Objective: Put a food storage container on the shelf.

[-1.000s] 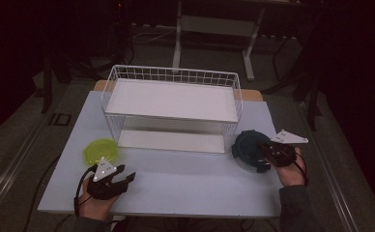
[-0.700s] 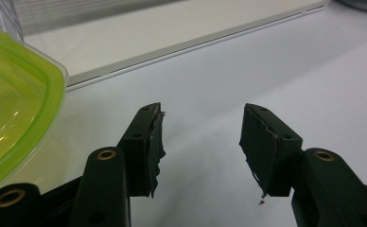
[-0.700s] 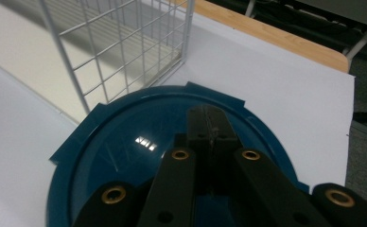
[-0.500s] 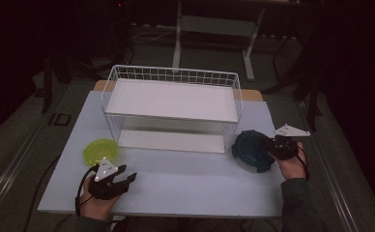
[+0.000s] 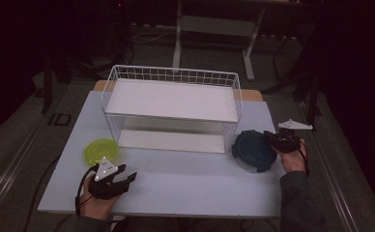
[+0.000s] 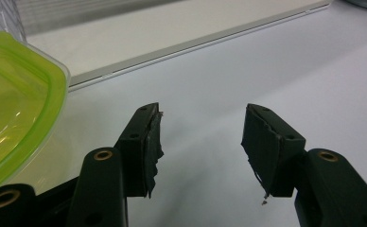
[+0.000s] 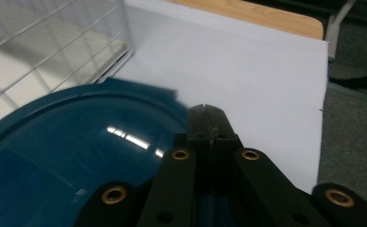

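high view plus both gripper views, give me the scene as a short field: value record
table: white tabletop
rack: white wire shelf rack at the middle back, two levels, nothing on them
green container: yellow-green, clear, left of the rack, just ahead of the left gripper
blue lid: dark blue, round, right of the rack
left gripper: jaws apart over bare table, holding nothing
right gripper: jaws together at the blue lid's edge; cannot tell if the rim is pinched
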A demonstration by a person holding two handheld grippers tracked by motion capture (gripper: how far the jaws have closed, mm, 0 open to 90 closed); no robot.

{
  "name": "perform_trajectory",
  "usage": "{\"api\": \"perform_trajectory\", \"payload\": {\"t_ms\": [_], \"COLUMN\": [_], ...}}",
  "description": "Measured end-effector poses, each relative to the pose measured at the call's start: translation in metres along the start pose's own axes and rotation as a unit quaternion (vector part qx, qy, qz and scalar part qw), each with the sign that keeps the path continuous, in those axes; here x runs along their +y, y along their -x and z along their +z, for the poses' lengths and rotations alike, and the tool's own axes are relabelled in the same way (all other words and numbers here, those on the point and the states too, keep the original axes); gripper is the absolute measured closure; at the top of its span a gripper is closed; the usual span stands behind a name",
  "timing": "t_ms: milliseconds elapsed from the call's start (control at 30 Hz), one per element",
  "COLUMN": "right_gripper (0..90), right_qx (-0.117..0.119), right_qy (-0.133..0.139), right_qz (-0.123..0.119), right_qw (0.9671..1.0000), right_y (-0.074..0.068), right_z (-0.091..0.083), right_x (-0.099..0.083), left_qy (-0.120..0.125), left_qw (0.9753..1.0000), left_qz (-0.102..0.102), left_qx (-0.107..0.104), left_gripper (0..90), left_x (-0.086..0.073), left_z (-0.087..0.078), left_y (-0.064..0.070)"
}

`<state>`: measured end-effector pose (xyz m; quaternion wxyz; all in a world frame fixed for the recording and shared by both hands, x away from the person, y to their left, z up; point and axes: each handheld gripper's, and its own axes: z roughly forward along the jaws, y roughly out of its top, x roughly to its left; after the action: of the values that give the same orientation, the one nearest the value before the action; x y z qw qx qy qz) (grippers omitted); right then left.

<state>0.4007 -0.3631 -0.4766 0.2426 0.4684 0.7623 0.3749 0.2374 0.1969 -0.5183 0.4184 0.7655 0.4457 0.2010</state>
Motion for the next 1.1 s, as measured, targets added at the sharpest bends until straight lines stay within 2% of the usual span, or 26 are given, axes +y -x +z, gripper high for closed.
{"api": "perform_trajectory", "payload": {"t_ms": [67, 133, 167, 200, 300, 367, 467, 500, 533, 567, 633, 767, 800, 833, 867, 1000, 1100], "right_gripper": [90.0, 90.0, 90.0, 90.0, 90.0, 90.0, 90.0, 90.0, 90.0, 90.0, 90.0, 90.0, 90.0, 90.0, 90.0, 90.0, 90.0], "right_qx": [-0.006, -0.012, -0.012, -0.013, -0.014, -0.001, -0.001, 0.0, -0.004, -0.011, -0.007, 0.001, 0.002, 0.002, 0.001, 0.006, 0.008], "right_qy": [0.0, -0.001, -0.001, -0.006, -0.024, -0.028, -0.033, -0.039, -0.048, -0.06, -0.069, -0.07, -0.075, -0.075, -0.08, -0.079, -0.074], "right_qz": [0.004, 0.029, 0.029, 0.041, 0.042, 0.053, 0.051, 0.05, 0.04, 0.019, 0.007, 0.002, -0.008, -0.008, -0.02, -0.027, -0.022], "right_qw": [1.0, 0.9995, 0.9995, 0.9991, 0.9987, 0.9982, 0.9982, 0.998, 0.998, 0.998, 0.9976, 0.9975, 0.9972, 0.9972, 0.9965, 0.9965, 0.997], "right_y": [0.002, 0.012, 0.012, 0.017, 0.021, 0.025, 0.025, 0.025, 0.024, 0.021, 0.019, 0.017, 0.014, 0.014, 0.01, 0.003, 0.001], "right_z": [0.001, 0.005, 0.005, 0.008, 0.013, 0.013, 0.013, 0.012, 0.012, 0.011, 0.009, 0.004, 0.001, 0.001, -0.003, -0.014, -0.021], "right_x": [0.001, 0.001, 0.001, -0.001, -0.004, -0.005, -0.005, -0.003, -0.001, 0.001, 0.002, -0.001, -0.002, -0.002, -0.004, -0.012, -0.018], "left_qy": [0.0, -0.001, -0.001, 0.0, -0.001, -0.002, -0.003, -0.003, -0.004, -0.005, -0.004, -0.003, -0.003, -0.003, -0.002, -0.001, -0.001], "left_qw": [1.0, 1.0, 1.0, 1.0, 1.0, 1.0, 1.0, 1.0, 1.0, 1.0, 1.0, 1.0, 1.0, 1.0, 1.0, 1.0, 1.0], "left_qz": [-0.001, 0.0, 0.001, 0.0, 0.0, 0.001, 0.001, 0.002, 0.005, 0.005, 0.005, 0.004, 0.004, 0.004, 0.003, 0.002, 0.002], "left_qx": [0.0, 0.0, 0.0, 0.0, 0.001, 0.001, 0.001, 0.001, 0.0, 0.001, 0.001, 0.001, 0.001, 0.001, 0.002, 0.002, 0.003], "left_gripper": [47.6, 47.6, 47.6, 47.6, 47.6, 47.6, 47.6, 47.6, 47.6, 47.6, 47.6, 47.6, 47.6, 47.6, 47.6, 47.6, 47.5], "left_x": [0.0, 0.0, 0.0, 0.0, 0.0, 0.0, 0.0, 0.0, 0.001, 0.001, 0.001, 0.001, 0.001, 0.001, 0.001, 0.001, 0.0], "left_z": [0.0, 0.0, 0.0, 0.001, 0.001, 0.001, 0.002, 0.002, 0.002, 0.002, 0.002, 0.002, 0.002, 0.002, 0.002, 0.002, 0.001], "left_y": [0.0, 0.0, 0.0, 0.001, 0.0, 0.0, 0.001, 0.001, 0.001, 0.001, 0.001, 0.001, 0.001, 0.001, 0.001, 0.001, 0.001]}}
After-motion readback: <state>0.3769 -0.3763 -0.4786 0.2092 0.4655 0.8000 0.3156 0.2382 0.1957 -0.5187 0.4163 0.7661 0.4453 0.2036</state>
